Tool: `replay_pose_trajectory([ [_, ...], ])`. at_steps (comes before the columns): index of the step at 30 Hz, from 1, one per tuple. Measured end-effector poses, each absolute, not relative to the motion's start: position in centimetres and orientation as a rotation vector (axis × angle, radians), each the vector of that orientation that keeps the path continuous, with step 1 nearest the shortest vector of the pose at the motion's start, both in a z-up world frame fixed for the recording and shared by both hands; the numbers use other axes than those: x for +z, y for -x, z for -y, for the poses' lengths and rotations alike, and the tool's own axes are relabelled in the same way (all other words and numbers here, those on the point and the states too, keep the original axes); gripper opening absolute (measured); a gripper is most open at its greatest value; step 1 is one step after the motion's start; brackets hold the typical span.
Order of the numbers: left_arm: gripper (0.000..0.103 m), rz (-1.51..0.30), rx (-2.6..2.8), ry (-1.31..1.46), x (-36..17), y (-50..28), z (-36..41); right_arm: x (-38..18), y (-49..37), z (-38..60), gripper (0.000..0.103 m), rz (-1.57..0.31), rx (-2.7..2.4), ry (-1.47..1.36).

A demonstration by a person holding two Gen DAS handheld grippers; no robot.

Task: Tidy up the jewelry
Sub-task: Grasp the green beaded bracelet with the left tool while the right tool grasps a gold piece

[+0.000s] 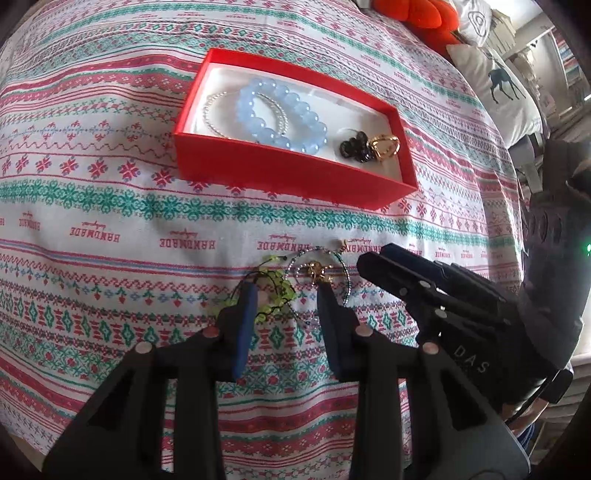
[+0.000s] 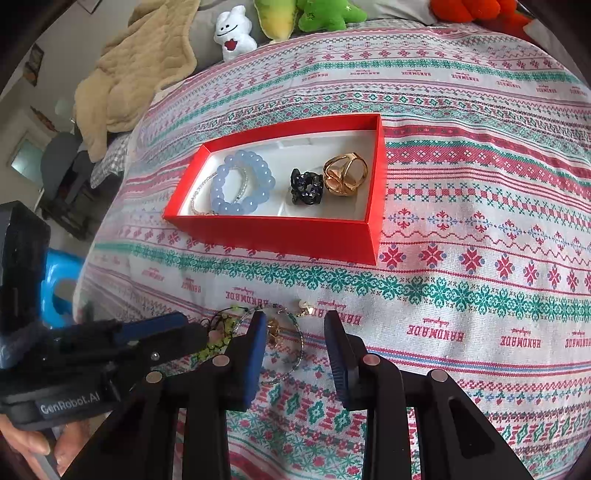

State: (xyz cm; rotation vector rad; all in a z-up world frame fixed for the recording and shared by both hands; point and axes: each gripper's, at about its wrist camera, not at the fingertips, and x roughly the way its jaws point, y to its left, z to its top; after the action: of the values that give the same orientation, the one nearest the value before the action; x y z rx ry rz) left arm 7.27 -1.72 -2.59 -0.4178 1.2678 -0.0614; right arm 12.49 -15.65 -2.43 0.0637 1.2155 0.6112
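Note:
A red box point(image 1: 280, 173) point(image 2: 280, 236) on the patterned cloth holds a blue bead bracelet point(image 1: 280, 114) point(image 2: 242, 182), a thin silver bracelet point(image 1: 212, 110), a black ring point(image 1: 352, 146) point(image 2: 306, 186) and a gold ring point(image 1: 386, 146) point(image 2: 345, 173). In front of the box lie a green bead bracelet point(image 1: 275, 284) point(image 2: 216, 345), a thin beaded bangle point(image 1: 317, 254) point(image 2: 295, 354) and a small gold piece point(image 1: 316, 271) point(image 2: 275, 332). My left gripper point(image 1: 288, 291) is open over this pile. My right gripper point(image 2: 295, 321) is open beside it, also seen in the left wrist view point(image 1: 373, 262).
The cloth point(image 2: 480, 221) covers a bed. Plush toys point(image 2: 236, 31) and a beige blanket point(image 2: 136, 70) lie at the far edge. A white deer pillow point(image 1: 498, 88) and an orange plush point(image 1: 421, 14) sit at the far right.

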Motion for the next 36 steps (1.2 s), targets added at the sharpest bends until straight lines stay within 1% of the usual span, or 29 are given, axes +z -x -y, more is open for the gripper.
replay_pose_trajectory([
  [6,0.035,-1.306,-0.043,0.347,-3.8,-7.9,2.6,-2.3,-12.6,16.3,0.032,-1.219,0.604,-0.073],
  [8,0.033,-1.327,-0.029,0.309,-4.4,-8.1,3.0,-2.3,-12.5,16.3,0.032,-1.220,0.607,-0.079],
  [11,0.021,-1.343,-0.004,0.235,-4.9,-8.2,3.6,-2.3,-12.6,16.3,0.032,-1.220,0.610,-0.086],
  [12,0.013,-1.343,0.005,0.210,-5.1,-8.4,3.8,-2.2,-12.5,16.3,0.032,-1.219,0.611,-0.086],
  [15,0.011,-1.329,-0.002,0.237,-4.8,-8.6,3.6,-2.2,-12.5,16.3,0.032,-1.218,0.614,-0.090],
  [16,0.008,-1.317,-0.009,0.258,-4.5,-8.6,3.4,-2.1,-12.5,16.3,0.032,-1.218,0.616,-0.093],
  [28,0.008,-1.187,-0.035,0.405,-0.2,-7.0,-1.1,-1.6,-11.9,15.6,0.032,-1.202,0.663,-0.071],
  [34,0.008,-1.134,-0.024,0.469,0.5,-6.1,-2.3,-2.0,-11.1,14.0,0.032,-1.195,0.686,-0.007],
  [36,0.008,-1.128,-0.023,0.479,0.7,-6.2,-2.5,-2.2,-11.1,13.6,0.031,-1.193,0.688,0.007],
])
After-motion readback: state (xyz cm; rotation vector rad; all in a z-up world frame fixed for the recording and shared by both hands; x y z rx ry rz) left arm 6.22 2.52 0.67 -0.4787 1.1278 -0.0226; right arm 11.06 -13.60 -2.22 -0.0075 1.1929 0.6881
